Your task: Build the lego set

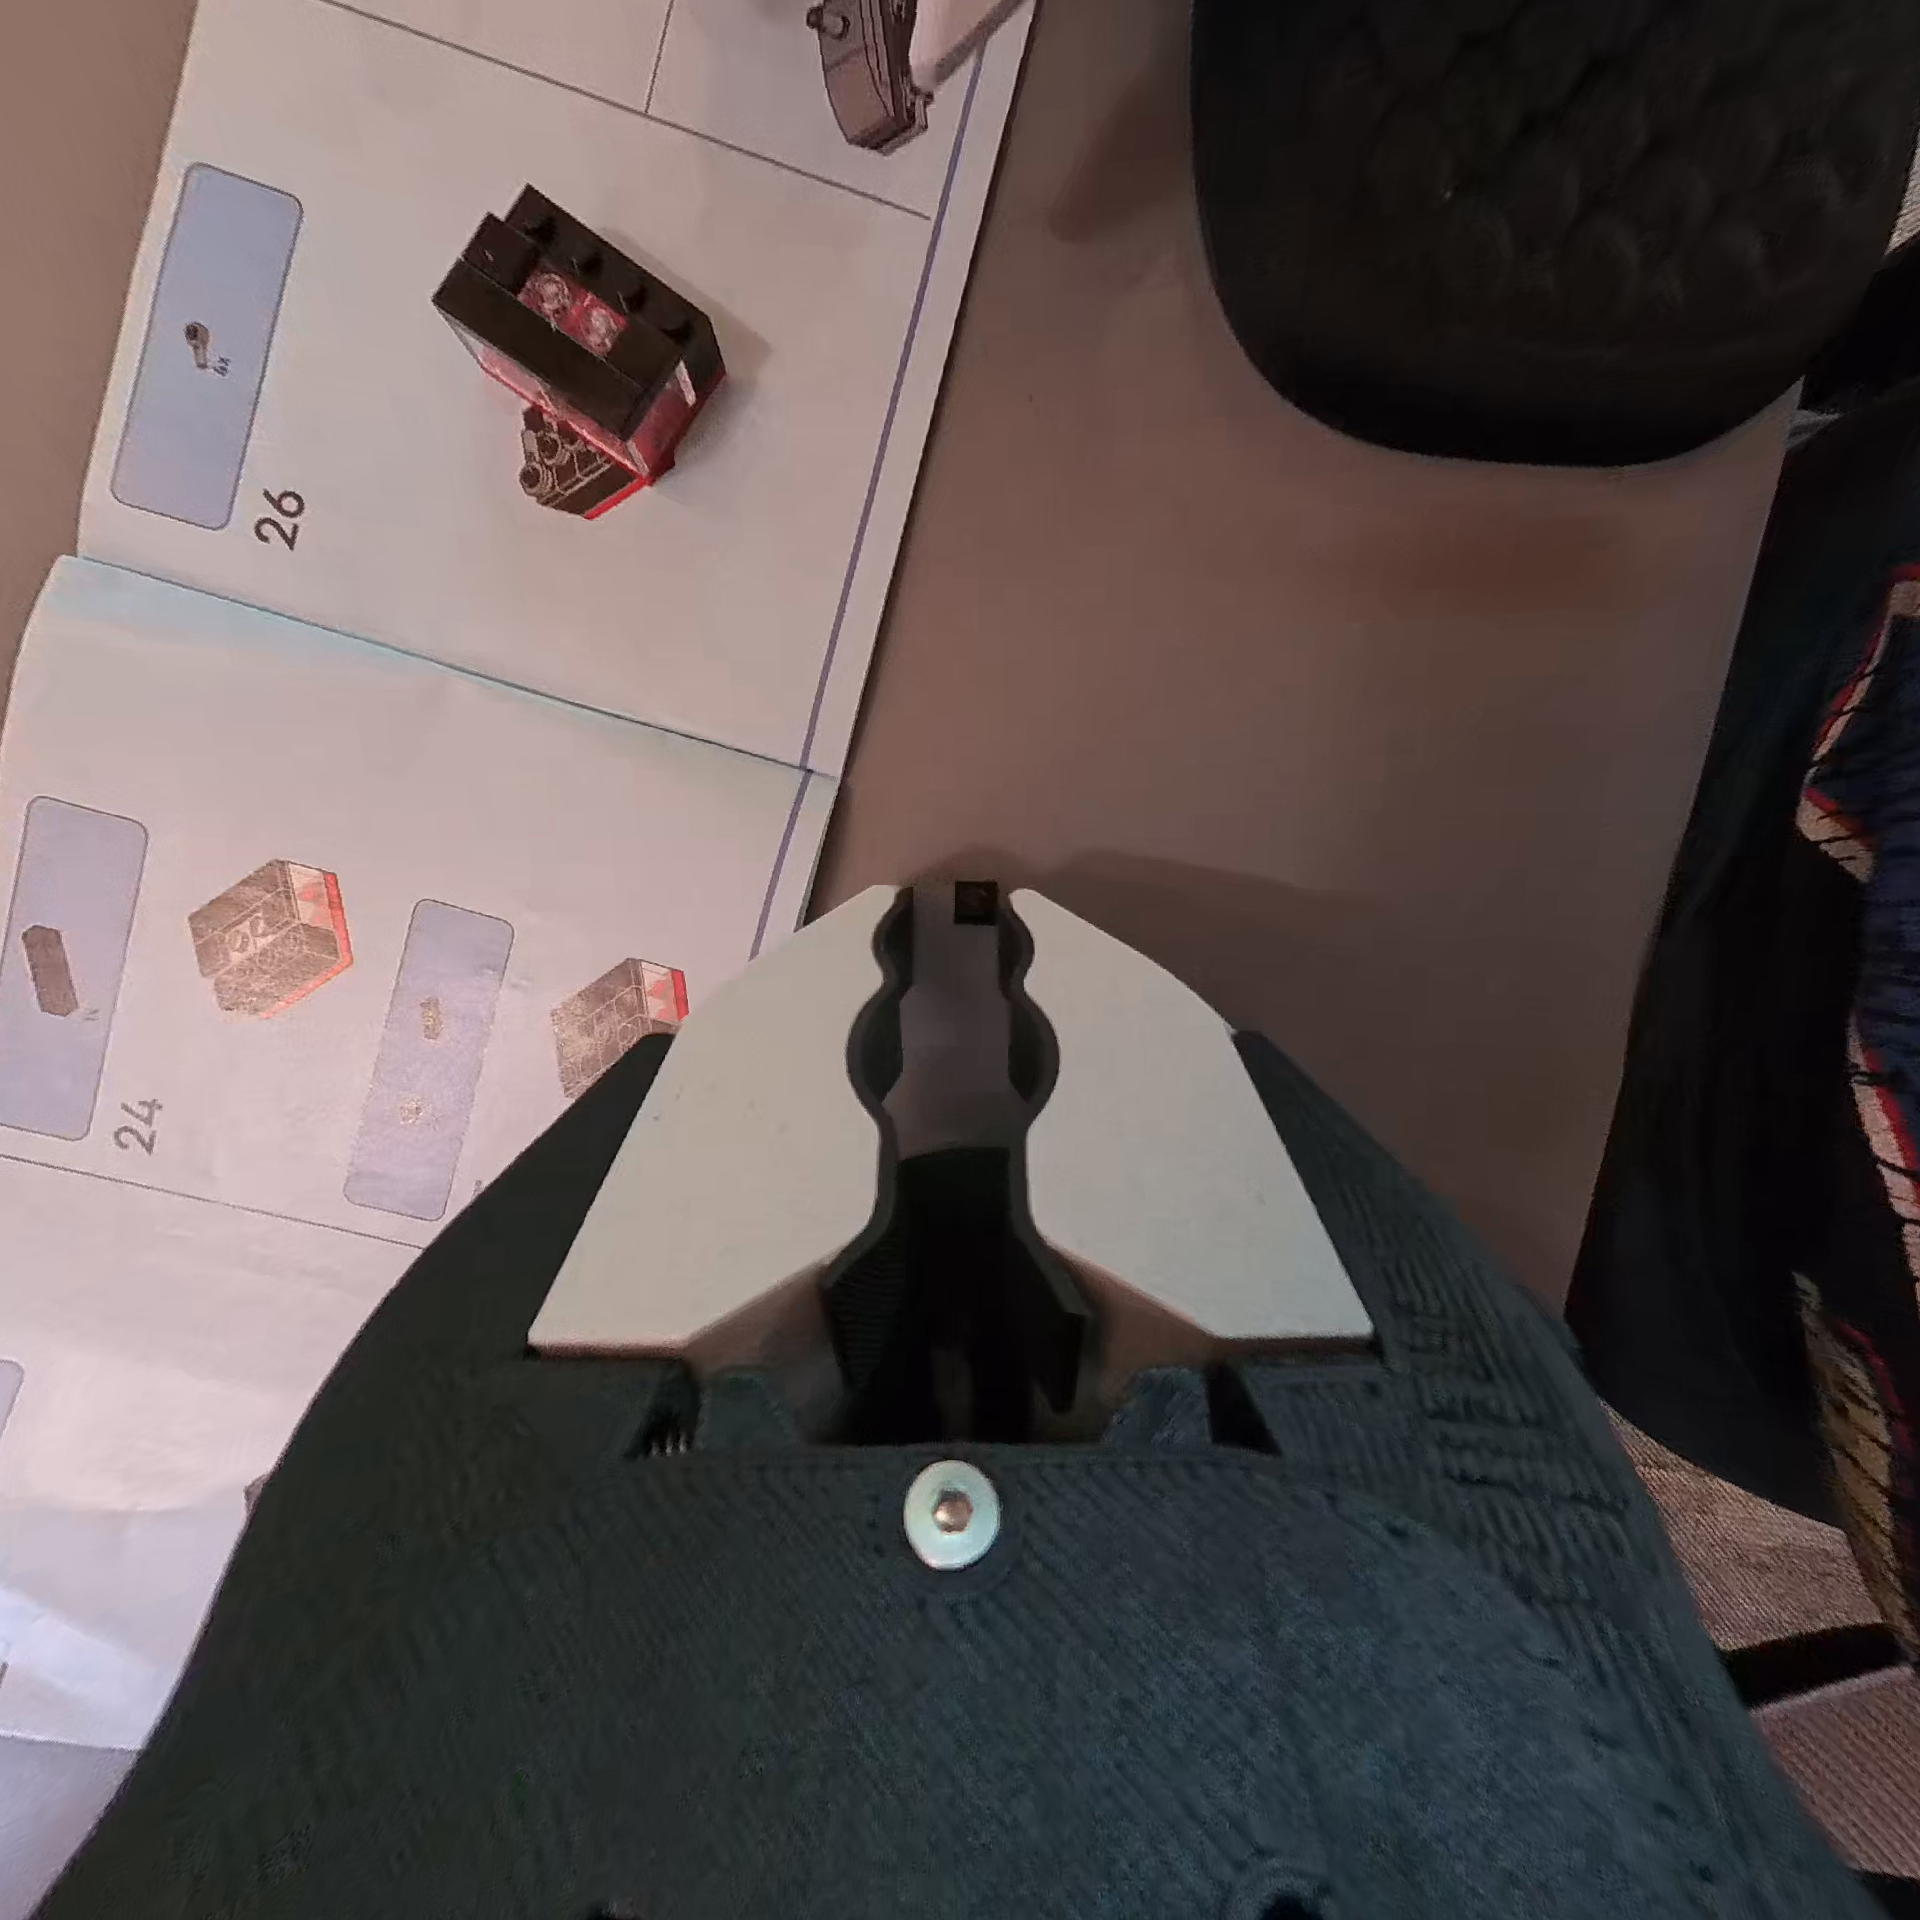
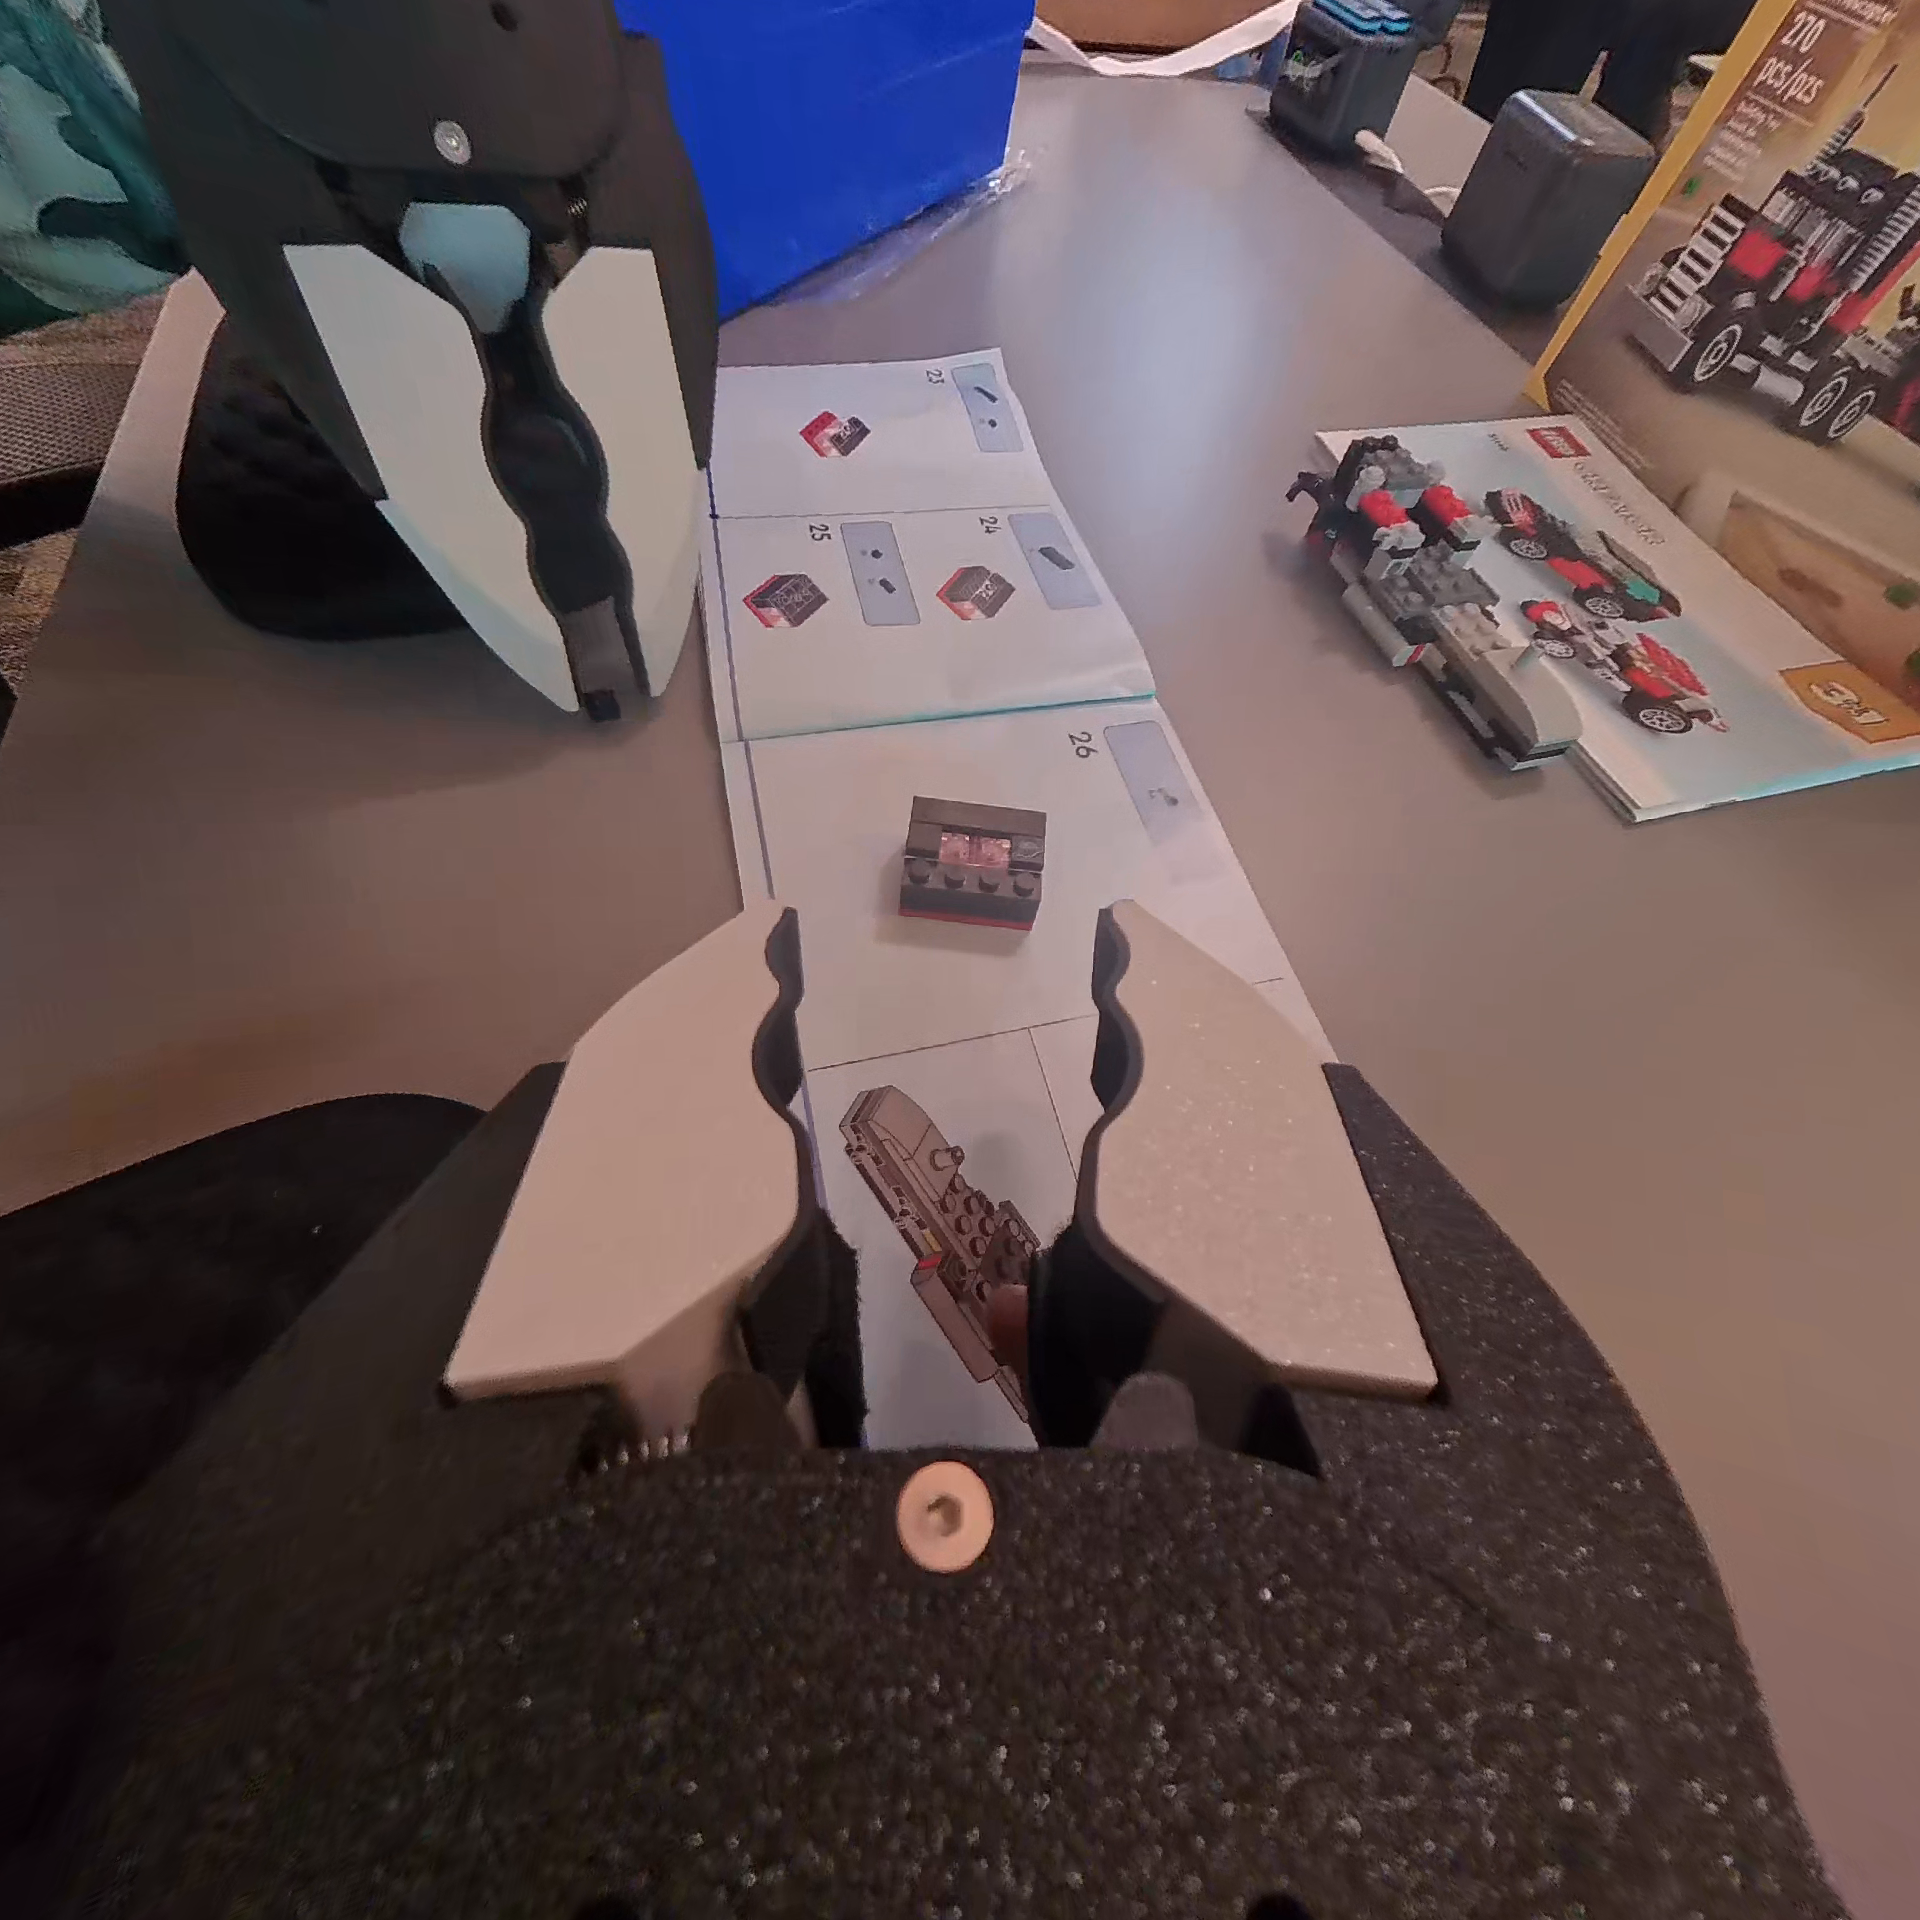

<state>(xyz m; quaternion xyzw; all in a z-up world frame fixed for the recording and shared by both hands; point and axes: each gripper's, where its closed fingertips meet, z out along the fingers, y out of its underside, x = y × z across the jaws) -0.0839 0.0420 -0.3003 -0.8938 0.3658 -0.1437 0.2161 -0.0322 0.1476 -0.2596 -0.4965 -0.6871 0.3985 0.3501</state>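
The left claw [image 1: 961, 904] pinches a small black piece [image 1: 974, 902] just above the bench [image 2: 1455, 1039], while the right claw [image 2: 948, 935], spread, faces the black-and-red sub-assembly [image 2: 971, 860] on the instruction booklet [image 2: 1195, 935]; steady the sub-assembly before pressing the piece home squarely.

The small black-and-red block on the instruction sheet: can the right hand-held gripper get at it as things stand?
Probably yes. The right hand-held gripper is open, and the black-and-red block sits just ahead of its fingertips with only bare instruction sheet between.
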